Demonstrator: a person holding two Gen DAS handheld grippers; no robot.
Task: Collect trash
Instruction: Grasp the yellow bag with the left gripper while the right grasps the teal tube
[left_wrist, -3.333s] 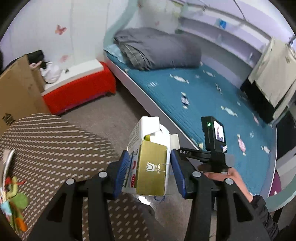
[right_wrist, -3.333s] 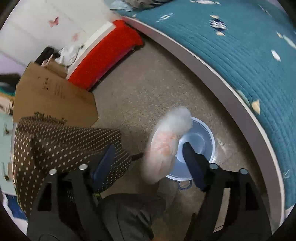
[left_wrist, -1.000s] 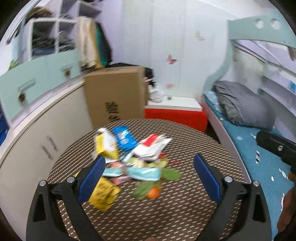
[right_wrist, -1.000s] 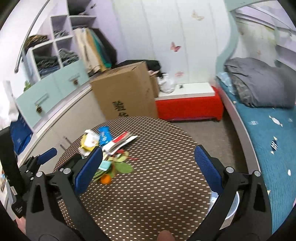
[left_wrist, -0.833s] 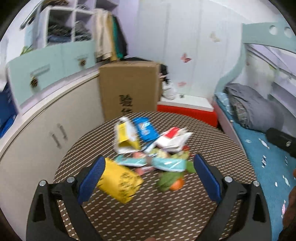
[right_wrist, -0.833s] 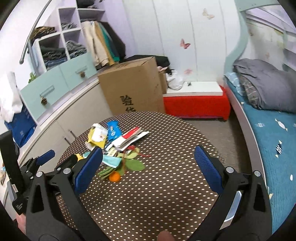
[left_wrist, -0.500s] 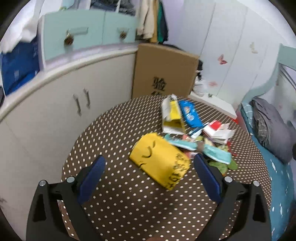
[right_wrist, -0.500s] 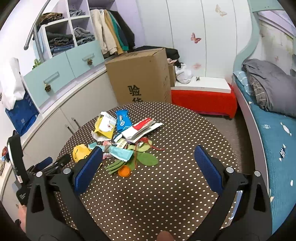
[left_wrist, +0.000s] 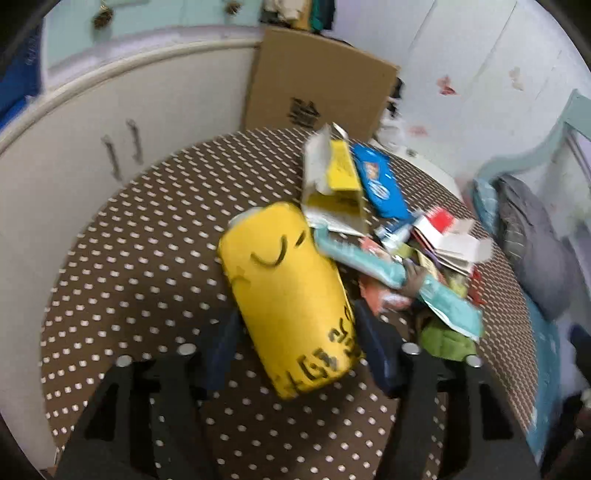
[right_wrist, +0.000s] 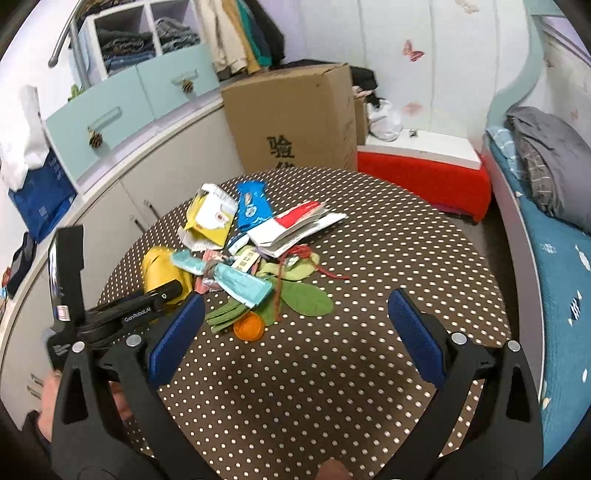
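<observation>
Table (right_wrist: 369, 369), round and dotted, carries the litter heap on its far-left part. Yellow pouch (left_wrist: 291, 295) lies at the heap's near edge, long axis running roughly along the left gripper (left_wrist: 295, 350), near end between the closing jaws; pads seem not yet pressing. Right gripper (right_wrist: 295, 332) hovers wide apart and empty, farther off, so the left hand looks better placed
</observation>
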